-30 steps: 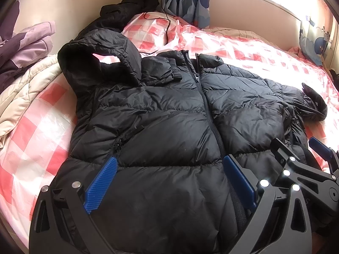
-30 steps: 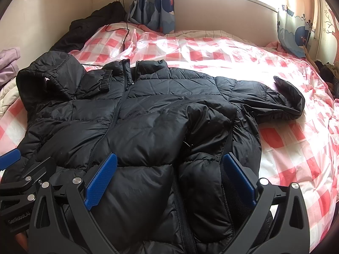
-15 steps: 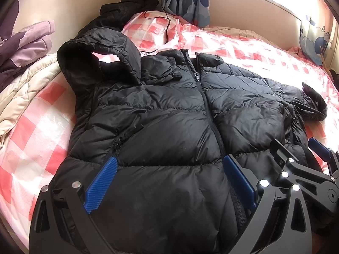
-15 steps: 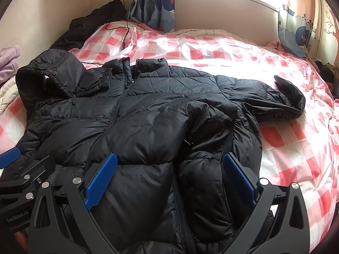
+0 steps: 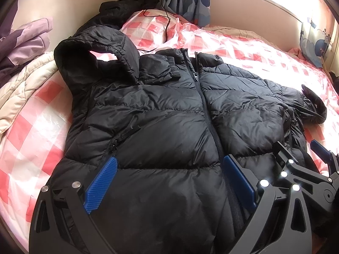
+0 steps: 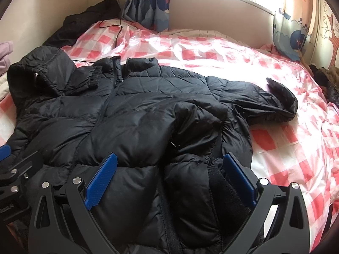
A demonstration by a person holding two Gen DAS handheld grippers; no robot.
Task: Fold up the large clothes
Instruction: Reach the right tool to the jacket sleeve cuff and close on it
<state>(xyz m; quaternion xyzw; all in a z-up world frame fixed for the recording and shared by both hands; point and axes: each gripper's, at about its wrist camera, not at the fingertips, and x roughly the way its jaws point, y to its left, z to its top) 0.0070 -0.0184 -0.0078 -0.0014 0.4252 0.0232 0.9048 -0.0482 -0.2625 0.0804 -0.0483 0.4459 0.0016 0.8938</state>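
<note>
**A:** What do I have in front of me?

**B:** The jacket (image 5: 169, 127) lies face up on the bed (image 5: 38, 127), zipped, hood (image 5: 95, 59) at the far left corner. One sleeve (image 5: 161, 69) is folded across the chest near the collar; the other sleeve (image 6: 271, 101) trails out to the right over the checked cover.

**A:** And my grippers?

**B:** I have the left gripper (image 5: 169, 182) over the hem, jaws spread wide and released, nothing between them. The right gripper (image 6: 169, 177) is the same, released, over the rumpled right edge of the hem. I can't tell whether either is touching the fabric.

**A:** What worries me from here?

**B:** I'd say the fabric. It looks puffy and slick, so if I clench on the top layer only, I expect the shell to slide out or the front to lift without the back. The right side is already bunched, and pinching that lump would likely fold in a crooked ridge.

**A:** Anything else?

**B:** The loose right sleeve. If I fold the hem up first, I think it would drag behind and hang out of the bundle. Also the cable (image 5: 165, 21) near the collar could snag if the jacket shifts that way.
</note>
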